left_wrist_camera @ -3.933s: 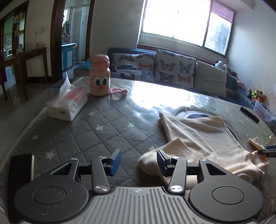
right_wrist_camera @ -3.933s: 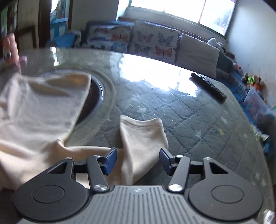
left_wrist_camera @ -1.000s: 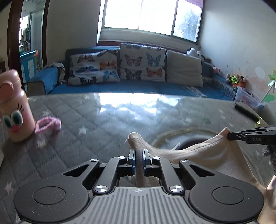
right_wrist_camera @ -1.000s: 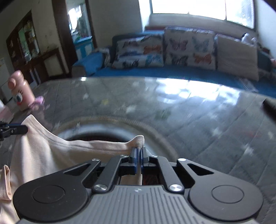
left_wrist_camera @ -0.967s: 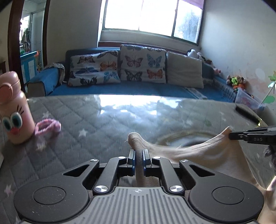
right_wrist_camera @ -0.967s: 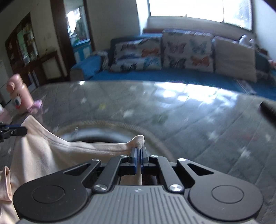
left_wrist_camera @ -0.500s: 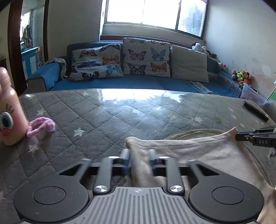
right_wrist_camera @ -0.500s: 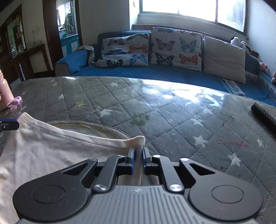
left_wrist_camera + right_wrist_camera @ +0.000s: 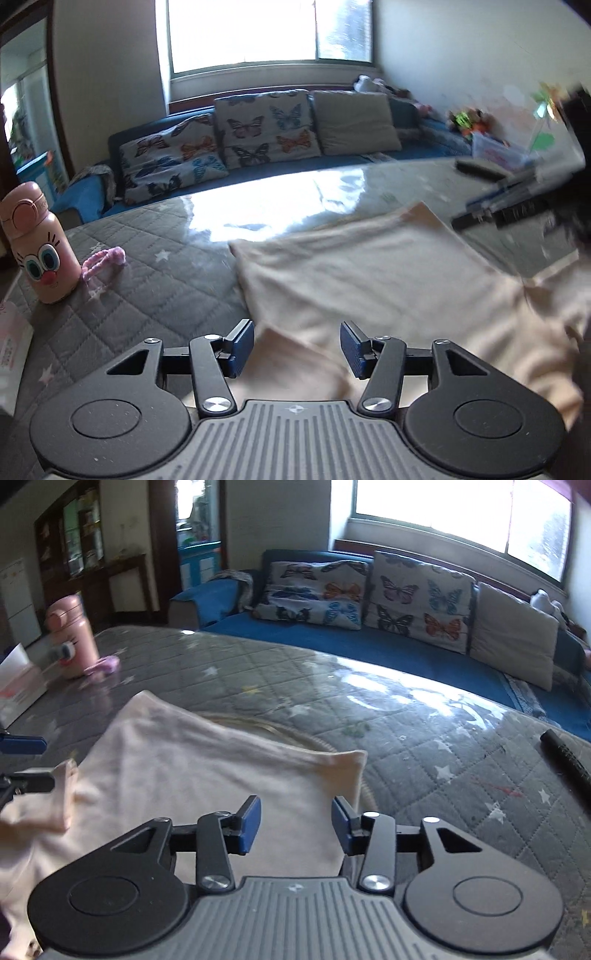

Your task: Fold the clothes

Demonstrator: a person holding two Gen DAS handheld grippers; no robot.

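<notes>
- Left gripper and right gripper: jaws apart, holding nothing.
- Cream garment lies spread on the quilted table cover.
- Judgement: any regrip should pinch matching corners evenly and keep edges aligned.

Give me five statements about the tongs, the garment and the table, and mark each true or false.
1. Both tongs are open. True: left tongs and right tongs stand apart with nothing between them.
2. The garment is lifted off the table. False: it lies on the table.
3. The pink bottle stands upright. True.
4. The bottle rests on the garment. False: it stands apart, to its left.
5. A dark remote lies right of the garment. True.
</notes>
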